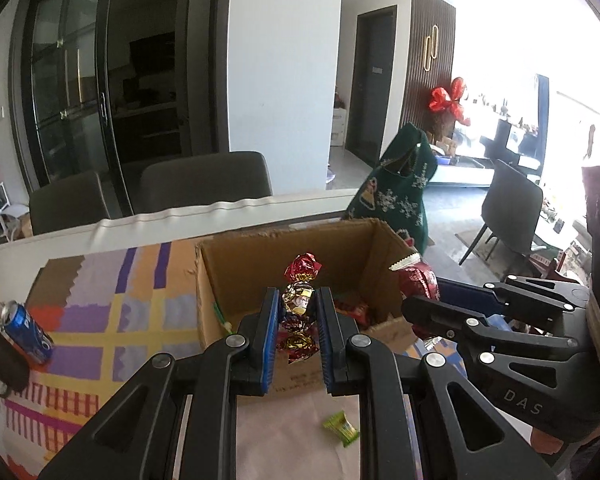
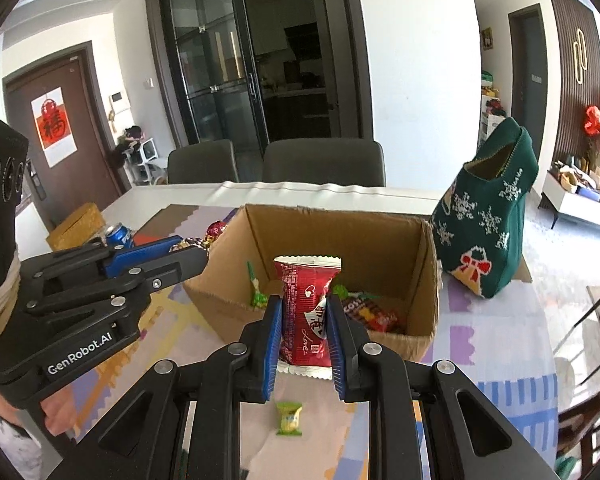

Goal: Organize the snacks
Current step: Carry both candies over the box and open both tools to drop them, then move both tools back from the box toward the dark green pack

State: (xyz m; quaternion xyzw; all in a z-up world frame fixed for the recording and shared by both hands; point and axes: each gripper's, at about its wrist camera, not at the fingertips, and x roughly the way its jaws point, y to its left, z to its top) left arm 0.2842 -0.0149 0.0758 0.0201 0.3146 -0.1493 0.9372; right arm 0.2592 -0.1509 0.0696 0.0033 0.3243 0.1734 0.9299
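Observation:
My left gripper is shut on a red and gold foil-wrapped candy and holds it over the near edge of the open cardboard box. My right gripper is shut on a red snack packet and holds it upright just above the box's near wall. Several wrapped snacks lie inside the box. A small green candy lies on the tablecloth below both grippers; it also shows in the left wrist view. The right gripper shows at the right of the left wrist view, and the left gripper at the left of the right wrist view.
A blue drink can lies on its side at the left of the patterned tablecloth. A green Christmas stocking stands to the right of the box. Two grey chairs stand behind the table. A tan box sits at the far left.

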